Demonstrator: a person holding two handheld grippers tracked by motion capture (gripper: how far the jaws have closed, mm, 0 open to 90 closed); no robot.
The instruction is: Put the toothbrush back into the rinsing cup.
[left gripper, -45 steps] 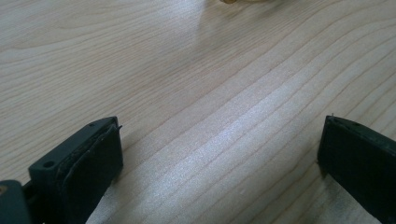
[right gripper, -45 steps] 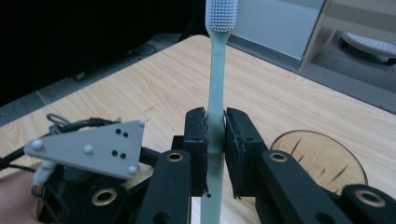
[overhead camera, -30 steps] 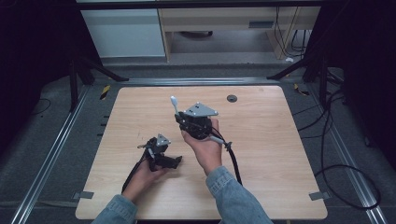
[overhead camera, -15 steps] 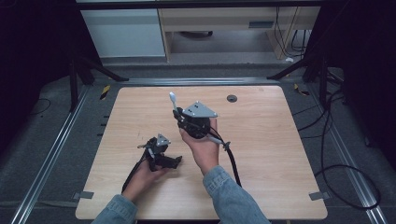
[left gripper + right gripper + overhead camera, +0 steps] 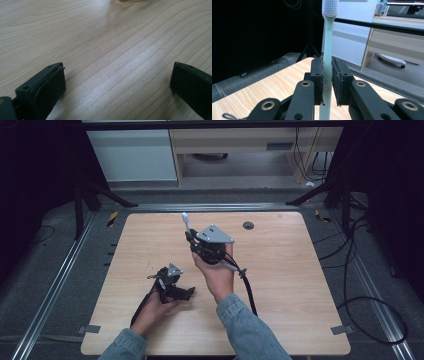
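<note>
Our right gripper (image 5: 327, 82), raised over the far middle of the light wooden table (image 5: 280, 285), clamps the slim pale-green plastic toothbrush (image 5: 327, 50) mid-handle, light, stiff and probably slippery, while our left gripper (image 5: 117, 82) gapes wide, empty.

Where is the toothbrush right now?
The toothbrush is pinched between the jaws of the right gripper, standing up with its bristles on top. In the high view it is held up over the middle of the wooden table, near its far edge.
</note>
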